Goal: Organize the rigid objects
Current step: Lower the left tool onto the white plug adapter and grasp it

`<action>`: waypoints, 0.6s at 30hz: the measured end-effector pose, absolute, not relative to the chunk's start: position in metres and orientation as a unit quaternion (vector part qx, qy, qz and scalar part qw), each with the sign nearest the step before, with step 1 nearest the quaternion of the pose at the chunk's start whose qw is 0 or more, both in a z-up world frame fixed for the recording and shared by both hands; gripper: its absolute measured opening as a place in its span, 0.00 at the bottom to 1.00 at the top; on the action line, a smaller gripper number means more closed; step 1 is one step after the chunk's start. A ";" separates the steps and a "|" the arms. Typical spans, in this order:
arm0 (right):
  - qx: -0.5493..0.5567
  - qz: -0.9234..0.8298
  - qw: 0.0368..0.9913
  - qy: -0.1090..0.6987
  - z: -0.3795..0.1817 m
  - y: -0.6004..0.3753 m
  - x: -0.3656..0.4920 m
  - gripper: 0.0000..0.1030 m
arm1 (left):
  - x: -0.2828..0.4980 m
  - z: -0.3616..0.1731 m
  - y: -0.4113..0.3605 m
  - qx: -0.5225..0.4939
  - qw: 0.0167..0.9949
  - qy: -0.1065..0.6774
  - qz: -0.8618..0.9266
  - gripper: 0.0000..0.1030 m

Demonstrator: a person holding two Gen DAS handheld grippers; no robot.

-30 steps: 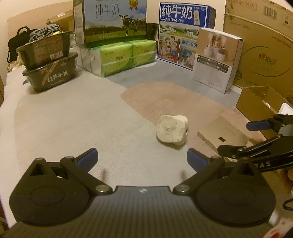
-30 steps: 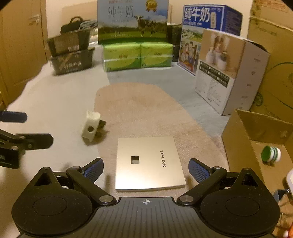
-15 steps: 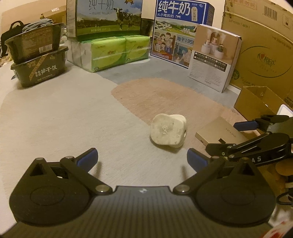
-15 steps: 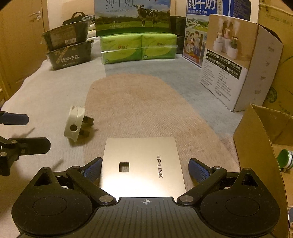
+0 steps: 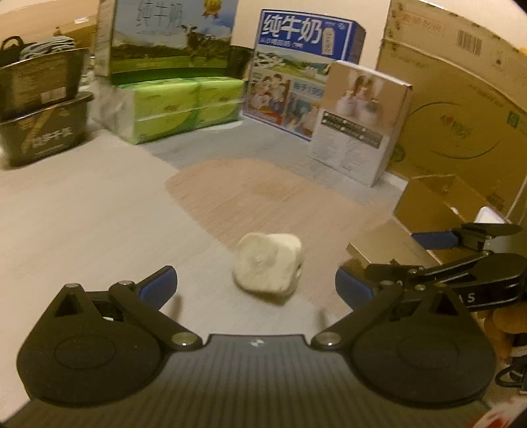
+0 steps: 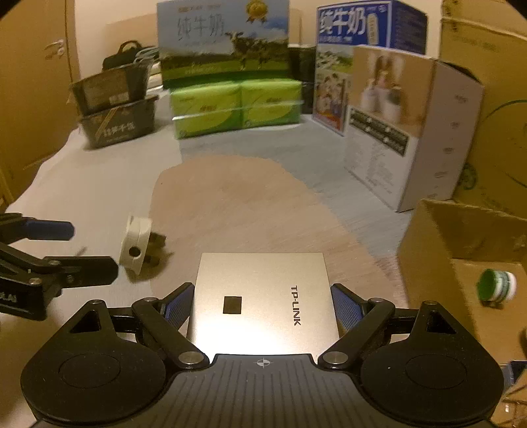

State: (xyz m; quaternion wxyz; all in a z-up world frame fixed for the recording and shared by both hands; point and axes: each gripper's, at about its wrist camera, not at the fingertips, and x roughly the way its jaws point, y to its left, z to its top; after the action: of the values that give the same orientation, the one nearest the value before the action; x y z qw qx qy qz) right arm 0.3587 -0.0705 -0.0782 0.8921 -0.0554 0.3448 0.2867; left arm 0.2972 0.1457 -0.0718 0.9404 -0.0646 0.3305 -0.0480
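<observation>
One plug [image 6: 136, 245] – one router [image 6: 263, 303] – two milk cartons [image 6: 224, 39] [image 6: 365, 29].

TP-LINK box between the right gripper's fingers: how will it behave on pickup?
The TP-LINK box looks rigid, so it should hold shape under a squeeze. It is flat and thin, lying on the mat, so it likely slides rather than rolls. Its glossy top suggests slipperiness. The right gripper is open astride it, grasping its side edges.

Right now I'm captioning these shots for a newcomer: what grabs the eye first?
The shiny gold TP-LINK box lies flat between the open right gripper's fingers. Left of it, a white plug adapter sits ahead of the open left gripper. Bright milk cartons line the back.
</observation>
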 end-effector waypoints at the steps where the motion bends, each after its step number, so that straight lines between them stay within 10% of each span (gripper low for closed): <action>1: -0.053 0.286 0.893 0.345 -0.076 -0.073 0.358 0.85 | 0.301 -0.072 0.146 -0.066 0.939 0.333 -0.051 0.92; 18: -0.049 0.271 0.896 0.347 -0.068 -0.083 0.359 0.85 | 0.329 -0.080 0.142 -0.041 0.932 0.348 -0.091 0.63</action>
State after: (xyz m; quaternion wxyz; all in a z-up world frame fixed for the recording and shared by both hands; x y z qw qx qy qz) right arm 0.3590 -0.0832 -0.0677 0.8964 -0.0488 0.3470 0.2714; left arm 0.3289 0.1417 -0.0797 0.9320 -0.0413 0.3482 -0.0914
